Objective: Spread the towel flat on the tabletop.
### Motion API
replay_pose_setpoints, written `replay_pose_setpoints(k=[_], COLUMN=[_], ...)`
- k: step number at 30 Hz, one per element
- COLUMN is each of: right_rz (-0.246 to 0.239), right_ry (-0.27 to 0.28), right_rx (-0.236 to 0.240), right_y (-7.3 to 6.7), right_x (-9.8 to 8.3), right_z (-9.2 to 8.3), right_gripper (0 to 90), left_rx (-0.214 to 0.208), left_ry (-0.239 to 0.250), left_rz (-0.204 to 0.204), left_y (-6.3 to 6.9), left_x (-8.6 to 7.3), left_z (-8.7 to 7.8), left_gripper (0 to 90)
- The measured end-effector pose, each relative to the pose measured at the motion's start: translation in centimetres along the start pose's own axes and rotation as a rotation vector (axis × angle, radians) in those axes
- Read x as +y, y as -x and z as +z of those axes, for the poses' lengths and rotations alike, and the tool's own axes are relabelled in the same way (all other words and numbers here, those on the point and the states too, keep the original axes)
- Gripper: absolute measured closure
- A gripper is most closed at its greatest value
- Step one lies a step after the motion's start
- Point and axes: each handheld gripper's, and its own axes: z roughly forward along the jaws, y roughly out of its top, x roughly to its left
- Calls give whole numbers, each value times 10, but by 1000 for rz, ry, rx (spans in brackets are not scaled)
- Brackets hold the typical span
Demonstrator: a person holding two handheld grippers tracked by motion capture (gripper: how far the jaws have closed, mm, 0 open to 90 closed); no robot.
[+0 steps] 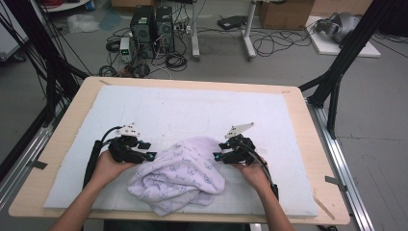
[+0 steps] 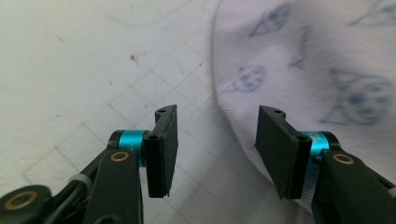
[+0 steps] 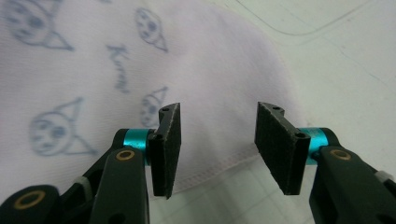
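On the white mat (image 1: 159, 108), left gripper (image 1: 150, 156) and right gripper (image 1: 217, 157) part-open, empty, flanking crumpled cloth (image 1: 180, 175).

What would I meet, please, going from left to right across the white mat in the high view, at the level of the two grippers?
Bare white mat → left gripper, jaws open → crumpled pale lilac cloth with printed faces → right gripper, jaws open → bare mat again, then the wooden table edge.

The cloth (image 3: 93, 70) bears a blurred printed word, roughly "Kuma".
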Motion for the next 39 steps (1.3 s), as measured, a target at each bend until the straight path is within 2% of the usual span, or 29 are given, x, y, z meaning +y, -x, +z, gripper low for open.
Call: replay_pose_setpoints(k=[1, 2, 3, 4, 5, 7, 8, 11, 12, 15, 16, 17, 18, 20, 21, 23, 25, 26, 27, 28, 29, 31, 32, 33, 34, 35, 36, 38, 39], right_rz=[1, 4, 6, -3, -17, -50, -56, -60, -61, -73, -76, -81, -81, -102, -106, -117, -124, -124, -95, -57, -27, -30, -38, -38, -63, -51, -44, -46, -49], right_ry=[-10, -16, -37, -28, -27, -27, -34, -51, -56, -39, -34, -20, -20, 15, 24, 61, 89, 89, 121, 128, 124, 86, 56, 56, 34, 14, 17, 25, 40], right_rx=[-2, -3, 1, -17, -31, 2, 6, 25, 31, 16, 6, -10, -10, -63, -82, -128, -197, -197, -283, -274, -258, -254, -256, -256, -248, -237, -225, -216, -185], right_y=[1, 3, 3, 2, 0, -2, -4, -4, -2, 1, 2, 3, 3, 15, 19, 27, 36, 36, 50, 58, 65, 67, 66, 66, 61, 60, 58, 54, 47], right_x=[-1, -1, -2, -3, -2, 0, 1, 4, 5, 12, 17, 22, 22, 46, 55, 75, 96, 96, 113, 116, 118, 115, 111, 111, 99, 95, 89, 83, 72], right_z=[2, 6, 10, 13, 13, 15, 16, 15, 14, 4, -2, -6, -6, -29, -37, -53, -67, -67, -73, -72, -69, -58, -53, -53, -44, -41, -39, -38, -38], right_gripper=[515, 531, 553, 597, 639, 801, 846, 876, 879, 881, 882, 882, 882, 882, 882, 883, 882, 882, 865, 825, 743, 689, 669, 669, 655, 638, 634, 634, 616], left_rx=[-8, -8, -14, -14, 5, -44, -44, 0, 0, 37, 64, 64, 85, 126, 172, 234, 317, 317, 376, 348, 348, 314, 290, 273, 262, 250, 227, 221, 213], left_ry=[-38, -38, -56, -56, -45, -43, -43, -40, -40, 31, 79, 79, 104, 149, 179, 217, 274, 274, 300, 280, 280, 232, 213, 205, 195, 187, 175, 169, 167], left_rz=[3, 3, 17, 17, 39, 38, 38, 76, 76, 48, 43, 43, 39, 44, 64, 93, 115, 115, 80, 35, 35, 26, 27, 28, 23, 13, 2, 5, 3], left_y=[-1, -1, 2, 2, 5, 5, 5, 10, 10, 6, 4, 4, 3, 0, -2, -5, -9, -9, -20, -27, -27, -32, -32, -32, -33, -33, -33, -32, -31], left_x=[-2, -2, -3, -3, -3, -3, -3, 0, 0, 6, 14, 14, 23, 40, 62, 87, 113, 113, 130, 134, 134, 131, 126, 118, 108, 102, 86, 78, 70], left_z=[10, 10, 19, 19, 21, 22, 22, 17, 17, 2, -9, -9, -16, -27, -39, -47, -52, -52, -49, -46, -46, -38, -34, -31, -27, -25, -21, -19, -19], left_gripper=[492, 501, 523, 546, 591, 765, 860, 879, 880, 883, 884, 883, 883, 884, 884, 884, 896, 884, 734, 603, 590, 584, 574, 574, 565, 556, 546, 545, 539])
